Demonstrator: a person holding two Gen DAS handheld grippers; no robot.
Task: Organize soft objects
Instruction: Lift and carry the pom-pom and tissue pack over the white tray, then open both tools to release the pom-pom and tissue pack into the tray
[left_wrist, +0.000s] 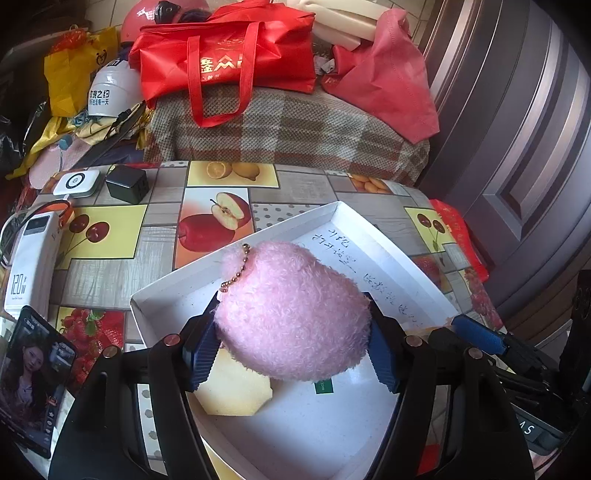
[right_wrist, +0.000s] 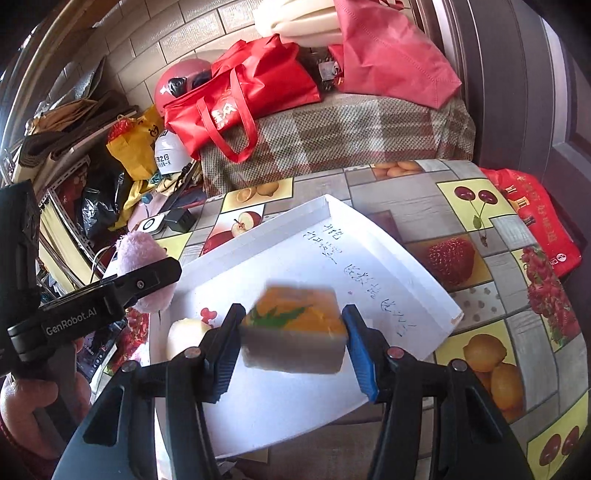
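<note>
Left gripper (left_wrist: 291, 343) clamps the fuzzy pink egg-shaped plush (left_wrist: 291, 314) between its blue pads above the shallow white box (left_wrist: 373, 225), long axis pointing away along the fingers, bead chain at the far tip. Right gripper (right_wrist: 293, 345) pinches a blurred rectangular orange-topped sponge block (right_wrist: 295, 332) over the same box, long side spanning the jaws; a pale yellow foam piece (left_wrist: 232, 391) lies inside

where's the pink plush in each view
Left wrist: pink plush at centre, between the left tongs, over the white box.
Right wrist: at the left edge, partly behind the left tongs' black arm.
Shared landmark: the handwriting inside the box.
</note>
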